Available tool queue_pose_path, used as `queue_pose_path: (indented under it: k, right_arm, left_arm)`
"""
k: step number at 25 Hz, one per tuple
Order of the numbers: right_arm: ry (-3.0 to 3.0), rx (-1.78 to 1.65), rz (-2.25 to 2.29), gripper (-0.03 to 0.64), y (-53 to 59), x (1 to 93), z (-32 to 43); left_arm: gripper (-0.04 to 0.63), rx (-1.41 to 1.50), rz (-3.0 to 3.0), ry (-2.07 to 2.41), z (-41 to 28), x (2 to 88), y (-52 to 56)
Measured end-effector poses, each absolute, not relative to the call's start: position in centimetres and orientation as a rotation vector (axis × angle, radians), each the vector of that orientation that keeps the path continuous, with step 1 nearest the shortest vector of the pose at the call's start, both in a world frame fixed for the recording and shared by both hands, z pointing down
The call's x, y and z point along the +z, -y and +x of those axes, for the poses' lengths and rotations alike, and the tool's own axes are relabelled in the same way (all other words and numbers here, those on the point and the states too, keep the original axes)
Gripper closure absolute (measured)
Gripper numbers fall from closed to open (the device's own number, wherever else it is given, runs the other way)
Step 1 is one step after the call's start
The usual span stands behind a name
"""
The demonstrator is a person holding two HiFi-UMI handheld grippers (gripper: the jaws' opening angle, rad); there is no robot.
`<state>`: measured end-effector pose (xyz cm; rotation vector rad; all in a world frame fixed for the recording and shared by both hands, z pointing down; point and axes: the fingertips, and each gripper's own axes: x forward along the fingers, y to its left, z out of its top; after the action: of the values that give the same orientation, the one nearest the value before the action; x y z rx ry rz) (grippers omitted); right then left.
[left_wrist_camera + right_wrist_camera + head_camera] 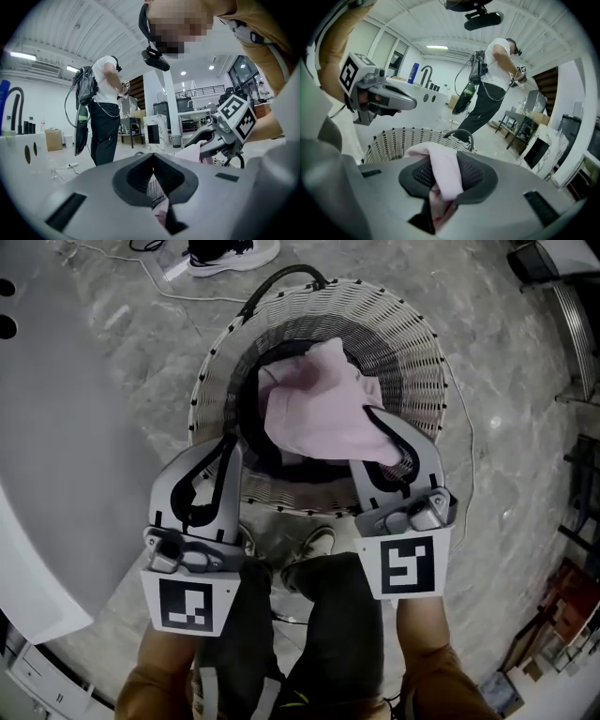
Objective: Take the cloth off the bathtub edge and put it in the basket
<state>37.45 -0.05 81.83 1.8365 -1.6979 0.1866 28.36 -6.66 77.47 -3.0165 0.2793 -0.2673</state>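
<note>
Cloth (319,413) lengthwise toward right tongs (380,427)

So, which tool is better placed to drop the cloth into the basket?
Right. The right tool clamps the pink cloth over the basket; the left tool sits shut at its rim.

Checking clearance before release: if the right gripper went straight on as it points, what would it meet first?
Past the pink cloth it grips, the right gripper would probably meet the white woven basket's far inner wall, near its black handle.
</note>
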Motion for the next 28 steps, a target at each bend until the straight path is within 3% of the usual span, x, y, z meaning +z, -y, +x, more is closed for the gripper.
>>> queue_pose_path:
  k: [5, 9, 23, 25, 28]
  right_arm:
    - [1.719, 0.41, 1.643, 0.496, 0.6, 86.2, 38.0]
    - [1.749, 0.453, 1.554, 0.391, 0.0, 86.7, 37.5]
    - [1.735, 0.513, 1.643, 0.394, -5.9, 78.6, 36.2]
    - [1.733, 0.482, 1.689, 0.446, -6.1, 76.3, 36.2]
    - [1.744, 0.429, 1.796, 0.609, -6.3, 72.2, 35.8]
  left_arm:
    - [0.589, -0.254, -3.039, -0.255, 29.1, 79.6, 5.6]
    - [0.589, -0.287, -3.046, -0.228, 28.9, 79.9, 4.7]
    - [0.588, -0.392, -3.103, -0.232, 26.7, 72.8, 0.2]
    - [0.588, -0.398, -3.106, -0.23, 26.2, 70.9, -0.3]
    - [0.589, -0.411, -3.105, -0.231, 25.2, 68.4, -0.7]
